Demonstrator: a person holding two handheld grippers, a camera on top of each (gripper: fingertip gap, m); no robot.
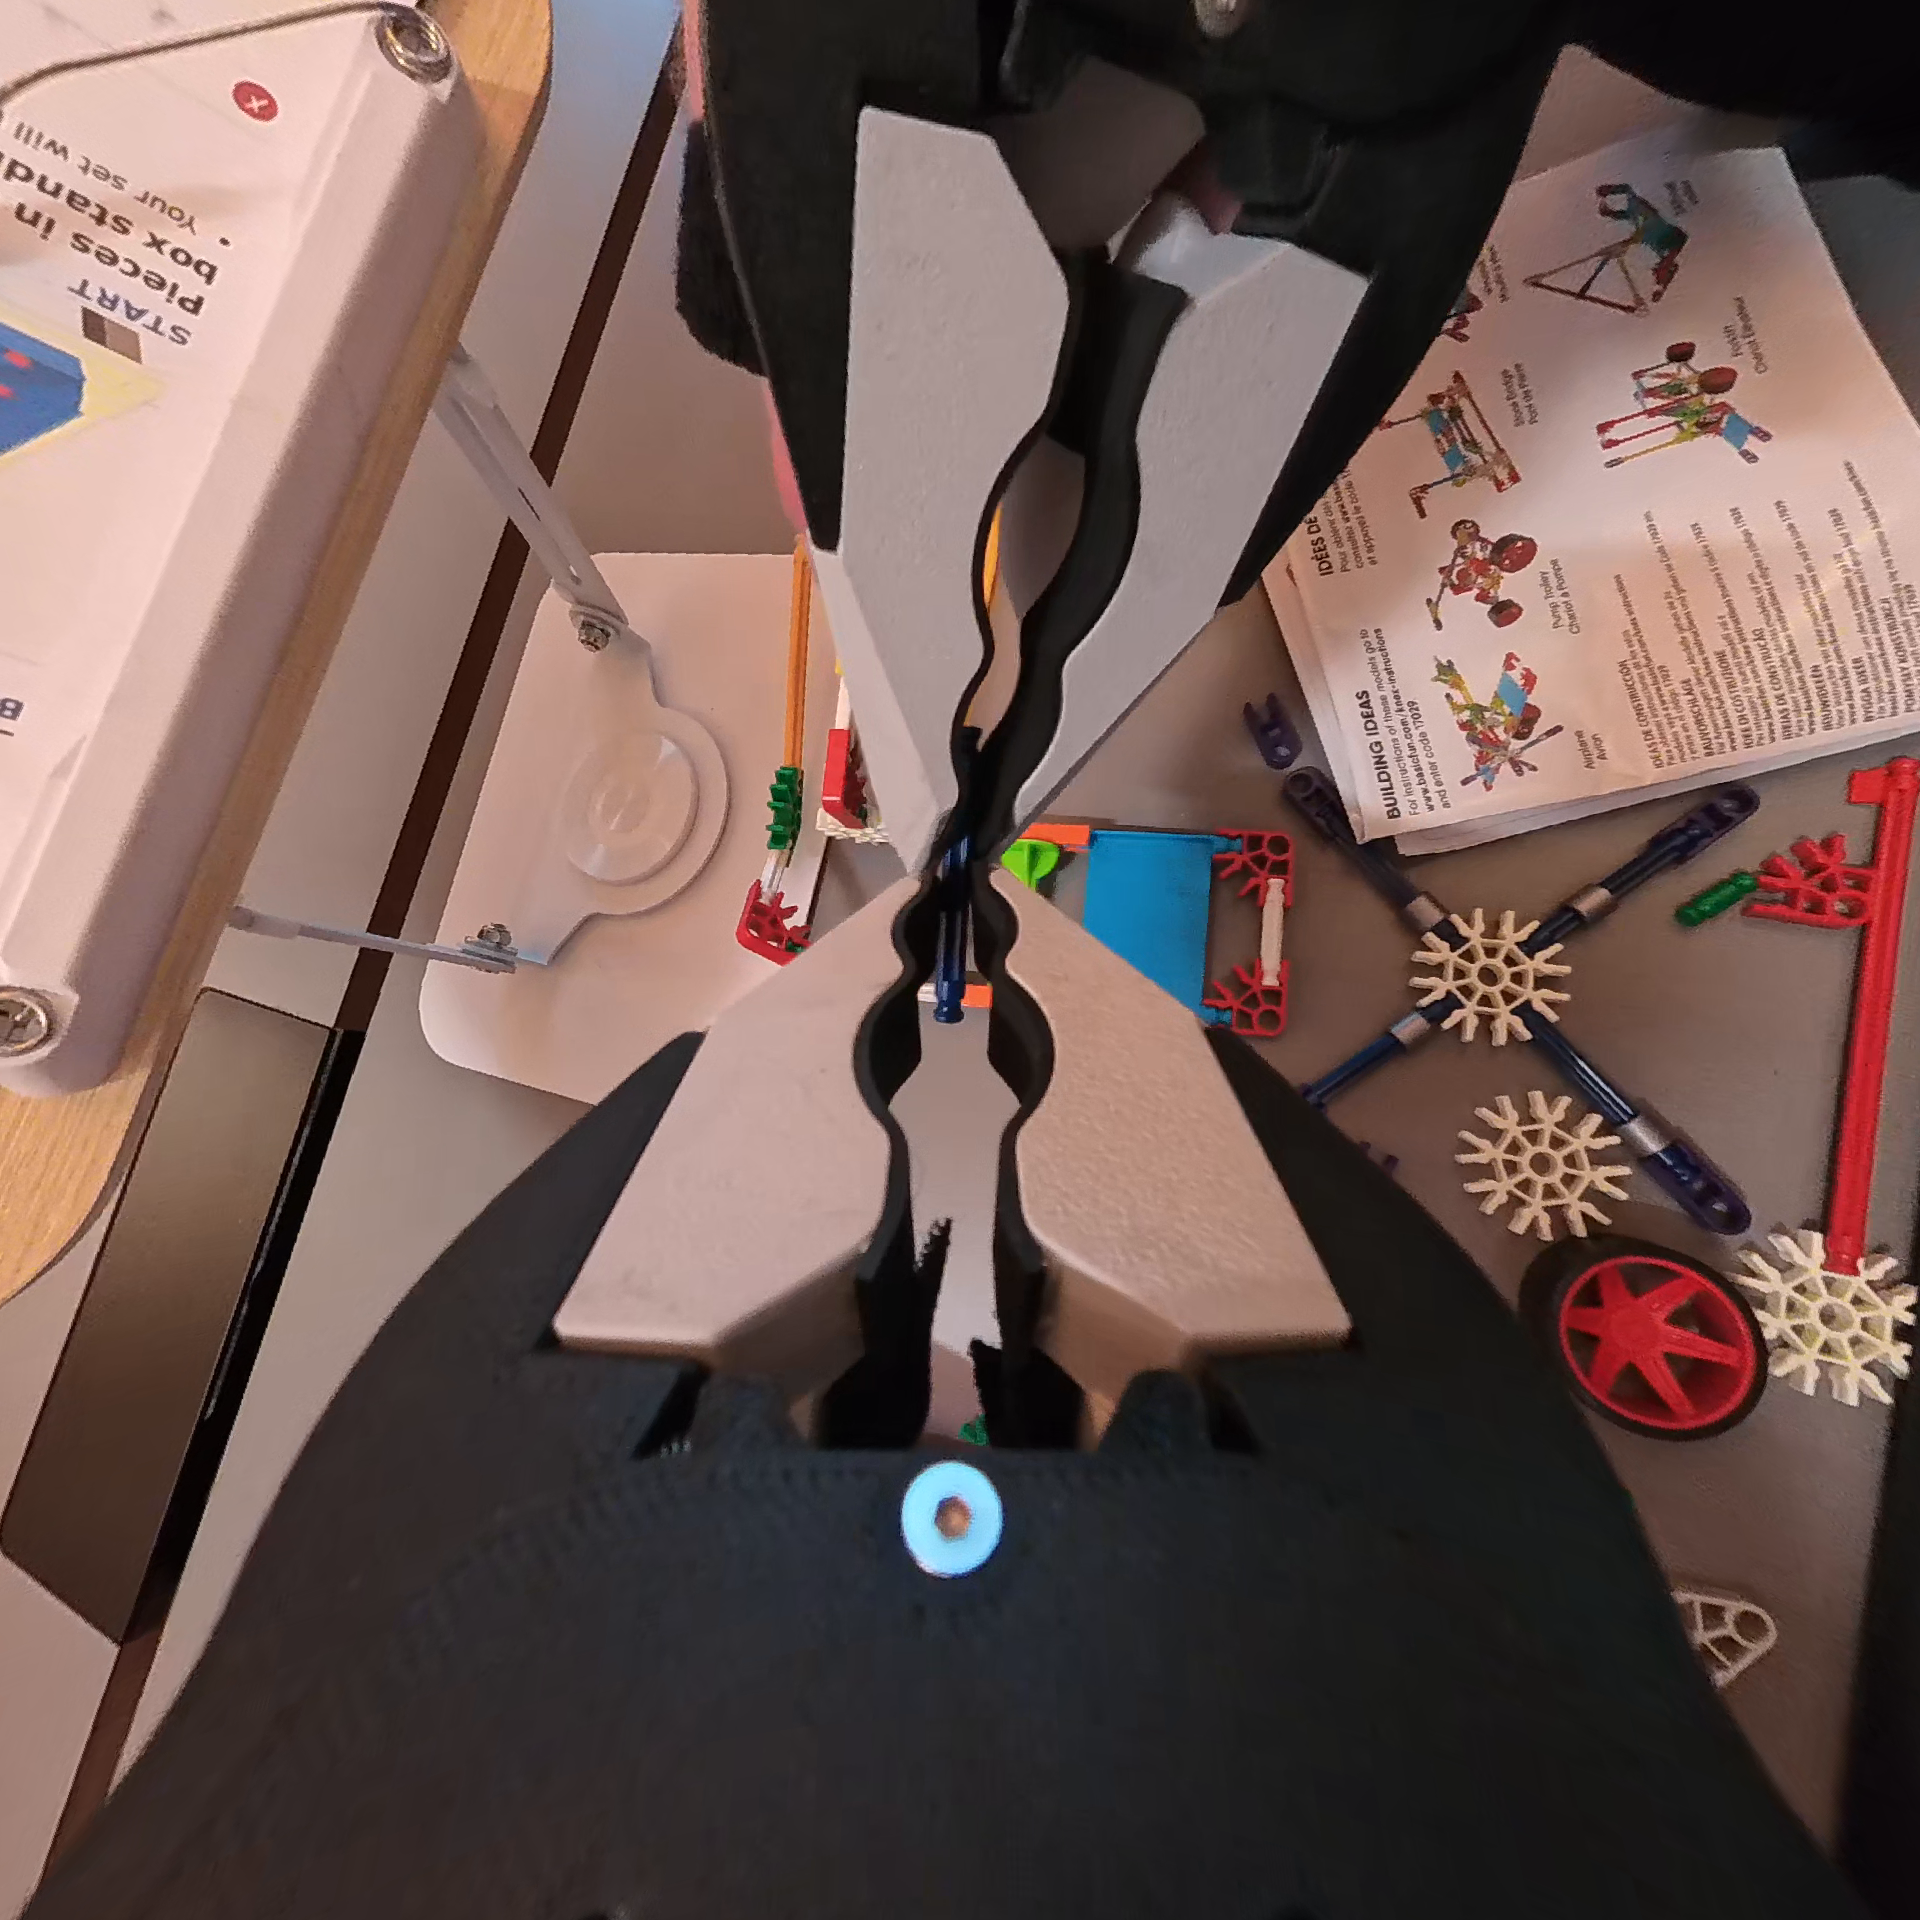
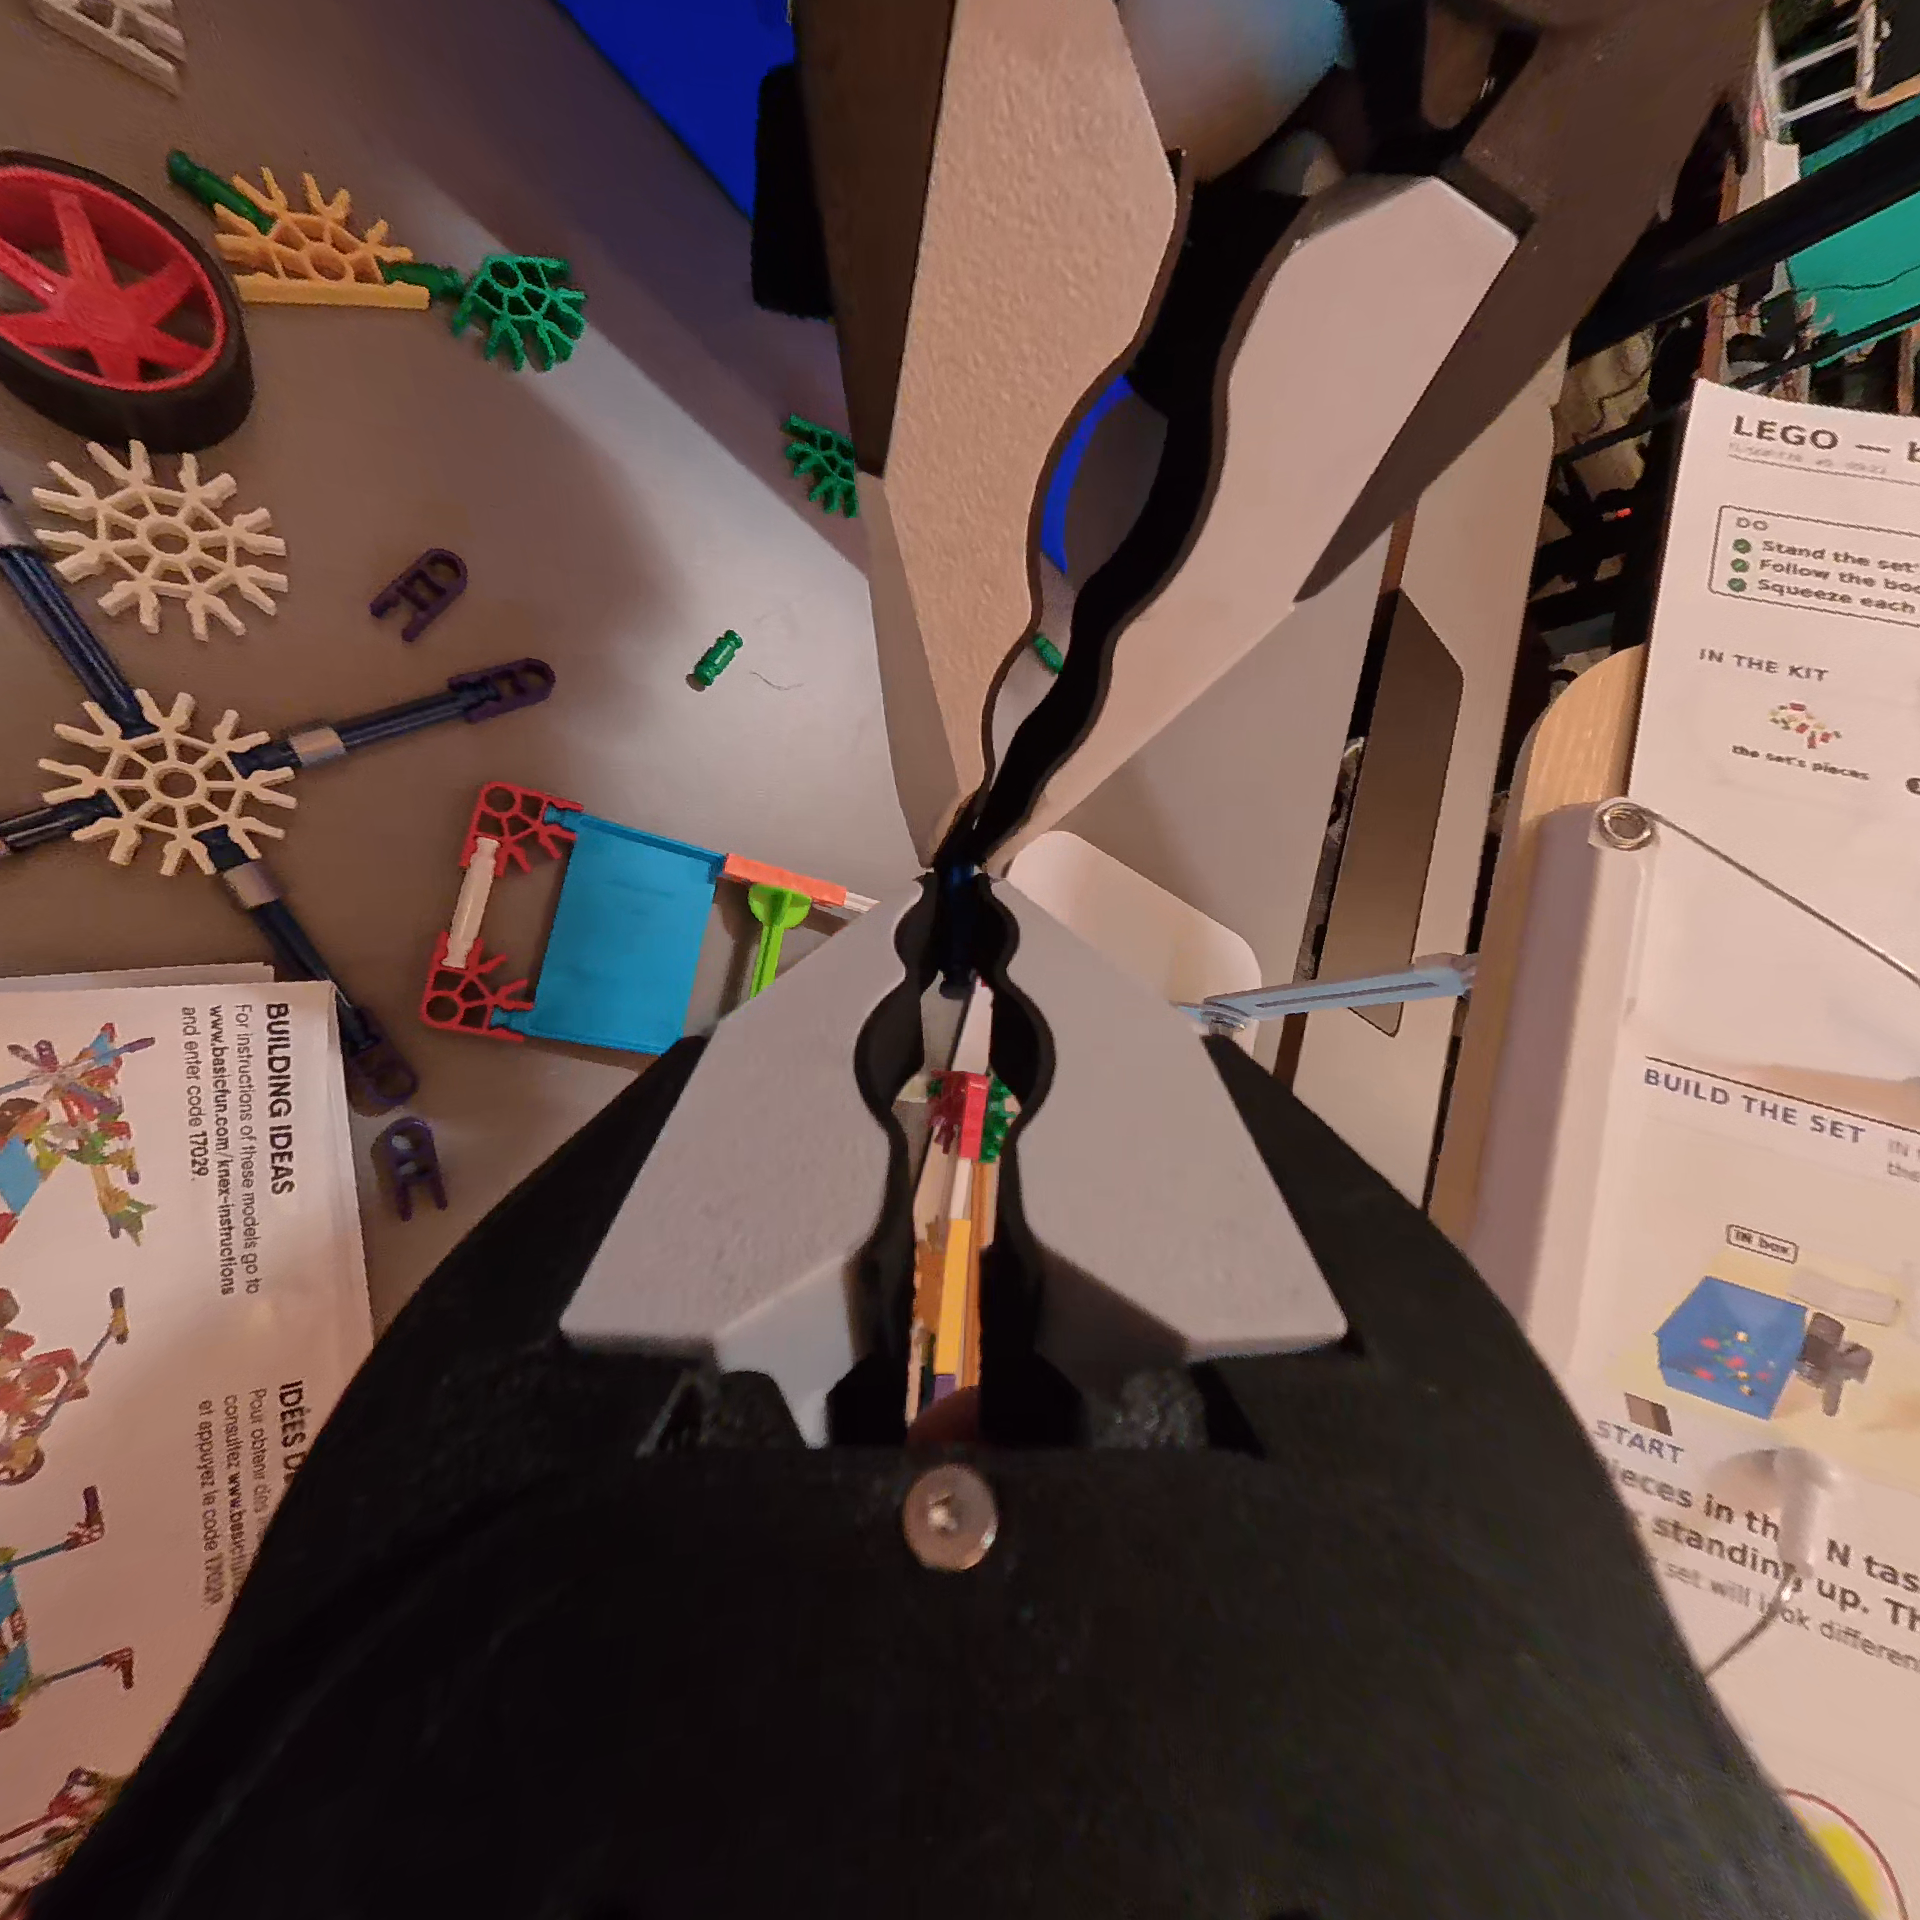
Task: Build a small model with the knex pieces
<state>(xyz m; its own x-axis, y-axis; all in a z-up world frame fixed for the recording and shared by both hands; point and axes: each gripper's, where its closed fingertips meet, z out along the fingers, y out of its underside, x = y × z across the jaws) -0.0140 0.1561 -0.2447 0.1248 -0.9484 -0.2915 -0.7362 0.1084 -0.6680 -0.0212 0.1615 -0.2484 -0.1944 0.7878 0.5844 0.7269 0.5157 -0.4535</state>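
Observation:
My left gripper (image 1: 951,896) and right gripper (image 2: 956,891) meet tip to tip above the grey table. Both are shut on one short dark blue rod (image 1: 950,940), which also shows in the right wrist view (image 2: 956,920). In the left wrist view the right gripper (image 1: 961,821) comes down from the top. In the right wrist view the left gripper (image 2: 966,831) comes down from the top. Just behind the tips lies a blue panel framed by red connectors (image 1: 1148,914), with orange and lime pieces attached; it also shows in the right wrist view (image 2: 623,945).
White snowflake connectors joined by dark blue rods (image 1: 1491,977), a red wheel (image 1: 1652,1340), a long red rod (image 1: 1870,1018) and a printed booklet (image 1: 1621,520) lie on the table. A white stand (image 1: 582,810) and a white sign box (image 1: 208,468) stand alongside. Yellow and green connectors (image 2: 312,249) lie farther off. Both grippers' tips are close together, under 4 cm apart. Both grippers' tips are roughly 20 centimeters from the red wheel (image 1: 1652,1340). It turns up in the right wrist view (image 2: 81,294) as well.

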